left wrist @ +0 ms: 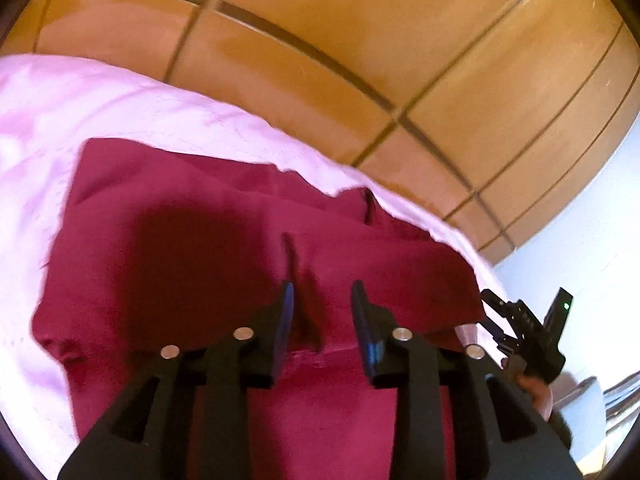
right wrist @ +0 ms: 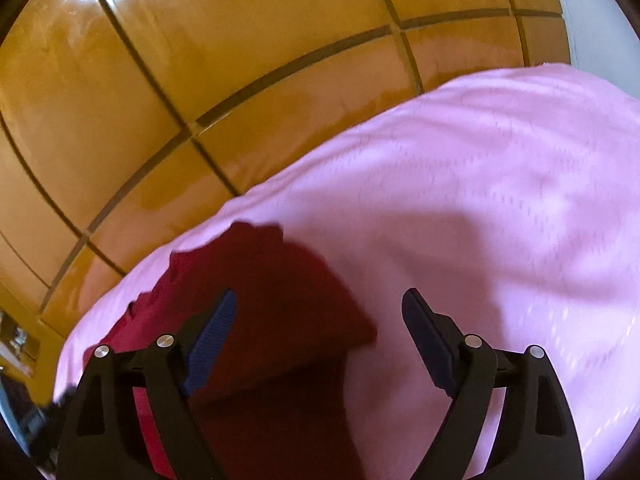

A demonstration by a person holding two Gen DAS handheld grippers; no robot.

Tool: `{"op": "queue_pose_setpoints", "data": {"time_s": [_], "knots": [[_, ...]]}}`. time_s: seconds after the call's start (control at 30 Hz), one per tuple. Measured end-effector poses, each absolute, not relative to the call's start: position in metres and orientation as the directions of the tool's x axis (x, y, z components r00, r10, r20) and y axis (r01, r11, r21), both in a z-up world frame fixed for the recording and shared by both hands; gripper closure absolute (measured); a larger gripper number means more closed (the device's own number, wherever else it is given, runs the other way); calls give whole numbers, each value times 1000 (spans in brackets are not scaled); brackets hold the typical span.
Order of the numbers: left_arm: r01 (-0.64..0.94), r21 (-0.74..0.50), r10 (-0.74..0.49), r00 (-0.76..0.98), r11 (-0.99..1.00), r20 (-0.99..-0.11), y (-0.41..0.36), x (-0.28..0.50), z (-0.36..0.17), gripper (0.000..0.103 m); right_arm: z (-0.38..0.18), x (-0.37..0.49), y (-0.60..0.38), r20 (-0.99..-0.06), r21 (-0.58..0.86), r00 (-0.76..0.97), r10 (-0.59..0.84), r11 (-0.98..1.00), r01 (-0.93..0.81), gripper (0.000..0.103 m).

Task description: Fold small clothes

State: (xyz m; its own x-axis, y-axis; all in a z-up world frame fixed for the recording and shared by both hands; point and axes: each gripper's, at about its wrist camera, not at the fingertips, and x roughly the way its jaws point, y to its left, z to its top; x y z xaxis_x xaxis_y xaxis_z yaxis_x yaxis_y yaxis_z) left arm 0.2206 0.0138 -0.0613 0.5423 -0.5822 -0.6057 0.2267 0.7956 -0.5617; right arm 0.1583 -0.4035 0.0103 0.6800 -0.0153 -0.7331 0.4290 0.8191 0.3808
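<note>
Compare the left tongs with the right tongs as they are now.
The left tongs stand narrowly parted; the right tongs gape far wider. The left hang over the middle of the red cloth; the right straddle its edge, one finger over the pink sheet. Both are empty, with blue pads.

No readable text, labels, brands or numbers in either wrist view; faint pale marks on the body of the other hand-held gripper (left wrist: 520, 326) at the right edge of the left view are too blurred to make out
</note>
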Motion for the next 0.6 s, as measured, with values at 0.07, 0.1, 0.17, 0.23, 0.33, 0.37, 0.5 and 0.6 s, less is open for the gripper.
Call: {"op": "queue_pose_setpoints", "data": {"time_s": [0.07, 0.1, 0.17, 0.23, 0.33, 0.37, 0.5, 0.6], "knots": [[204, -533, -552, 521, 821, -650, 3, 235, -67, 64, 1, 149, -399, -729, 400, 684, -1, 811, 428, 19], [176, -543, -549, 505, 821, -666, 0, 245, -73, 64, -3, 148, -397, -732, 406, 681, 9, 809, 426, 19], [124, -598, -578, 470, 792, -667, -2, 260, -86, 64, -11, 143, -390, -735, 389, 678, 6, 822, 415, 19], [84, -617, -584, 444, 783, -680, -8, 274, -97, 84, -17, 139, -392, -730, 408, 683, 16, 812, 417, 16], [132, -613, -603, 426, 779, -675, -23, 276, -89, 97, -22, 133, -404, -715, 465, 699, 31, 767, 442, 15], [165, -609, -610, 442, 776, -657, -26, 272, -80, 97, -23, 131, -407, -706, 479, 707, 30, 755, 447, 15], [276, -620, -651, 546, 735, -528, -15, 259, -27, 97, -23, 127, -408, -691, 488, 723, 16, 748, 450, 15], [228, -628, -618, 593, 744, -517, 13, 264, -21, 97, -22, 130, -404, -691, 479, 723, 20, 762, 436, 11]]}}
